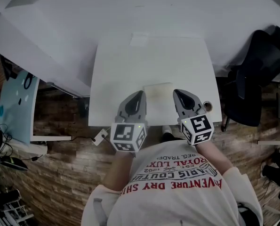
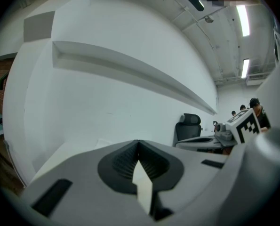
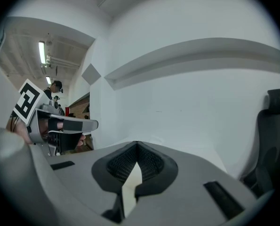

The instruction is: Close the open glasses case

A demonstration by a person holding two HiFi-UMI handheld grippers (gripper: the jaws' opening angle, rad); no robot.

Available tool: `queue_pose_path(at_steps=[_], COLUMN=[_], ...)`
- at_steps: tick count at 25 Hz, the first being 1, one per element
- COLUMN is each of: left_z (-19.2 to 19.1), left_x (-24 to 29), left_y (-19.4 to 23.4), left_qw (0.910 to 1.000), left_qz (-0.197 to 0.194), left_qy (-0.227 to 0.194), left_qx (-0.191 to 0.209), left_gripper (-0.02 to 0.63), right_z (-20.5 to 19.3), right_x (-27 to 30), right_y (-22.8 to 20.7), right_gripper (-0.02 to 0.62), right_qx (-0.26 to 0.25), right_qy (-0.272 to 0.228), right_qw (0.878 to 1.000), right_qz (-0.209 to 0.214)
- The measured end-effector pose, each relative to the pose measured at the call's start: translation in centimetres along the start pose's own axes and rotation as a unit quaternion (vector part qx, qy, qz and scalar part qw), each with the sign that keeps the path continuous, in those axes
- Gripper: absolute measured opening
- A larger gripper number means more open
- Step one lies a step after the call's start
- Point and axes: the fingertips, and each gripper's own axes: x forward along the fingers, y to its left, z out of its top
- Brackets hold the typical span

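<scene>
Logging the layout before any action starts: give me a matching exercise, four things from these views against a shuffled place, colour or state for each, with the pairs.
Things:
1. left gripper
2. office chair
3. pale flat object
4. side table

Descriptions:
A. light blue, at the head view's left
B. jaws shut, nothing between them
C. black, right of the white table
D. lies on the white table, between the left gripper and the right gripper

Pairs: 1-B, 2-C, 3-D, 4-A.
</scene>
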Motion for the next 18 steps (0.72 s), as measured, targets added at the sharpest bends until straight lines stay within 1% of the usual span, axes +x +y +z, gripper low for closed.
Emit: queue_pose_path(at_steps=[18], left_z=[-1.2], left_x=[0.1], left_y=[-1.0], left_qw=[0.9999], left_qz=[-0.004], left_qy=[0.016], left_qx=[0.002], left_gripper=[0.005], right_z=[-1.0], right_x=[-1.0], right_y=[-0.2], right_gripper=[0.012], right_qx=[0.007], right_qy=[0.014], right_qw=[1.0], right_qz=[-0.009])
